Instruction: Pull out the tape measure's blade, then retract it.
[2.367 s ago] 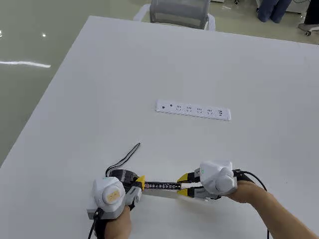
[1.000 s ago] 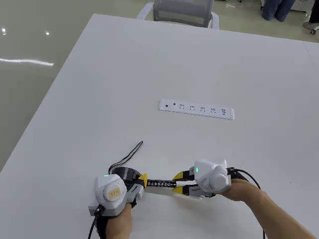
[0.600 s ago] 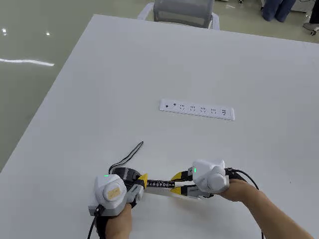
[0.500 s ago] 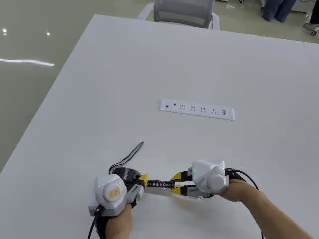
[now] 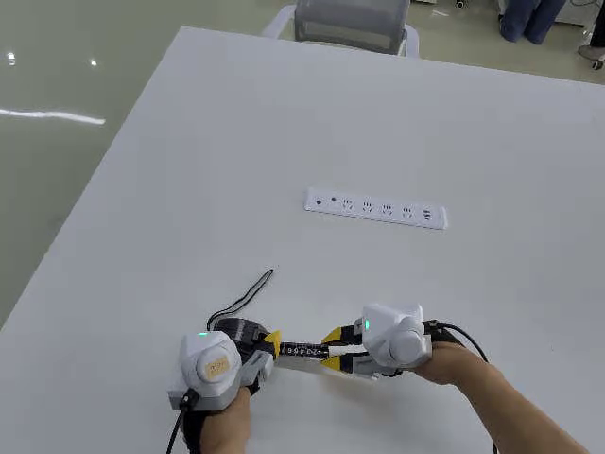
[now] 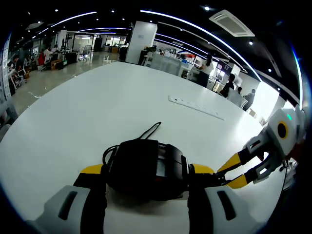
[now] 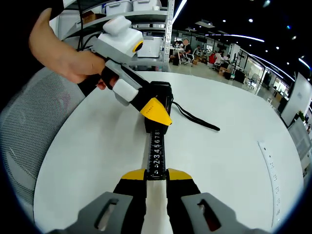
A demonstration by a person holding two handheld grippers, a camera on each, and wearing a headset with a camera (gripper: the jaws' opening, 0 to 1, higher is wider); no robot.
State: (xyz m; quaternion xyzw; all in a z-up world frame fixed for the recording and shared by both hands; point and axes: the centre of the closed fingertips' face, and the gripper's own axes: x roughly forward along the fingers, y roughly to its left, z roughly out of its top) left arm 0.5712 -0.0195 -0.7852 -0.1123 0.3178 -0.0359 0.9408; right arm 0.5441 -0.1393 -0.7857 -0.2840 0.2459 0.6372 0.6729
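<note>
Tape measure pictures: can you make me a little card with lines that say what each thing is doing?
left tongs: shut on the tape measure case, low on the white table
right tongs: shut on the blade at its free end
blade: pulled out a short way, numbers facing up, stretched between both tongs
strap: black, lying loose on the table beside the case
power strip: white, farther out on the table, nothing touching it

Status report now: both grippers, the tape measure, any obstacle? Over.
Left gripper shut on tape measure case. Right gripper shut on blade, short length out. Power strip lies well apart, not in the way.
</note>
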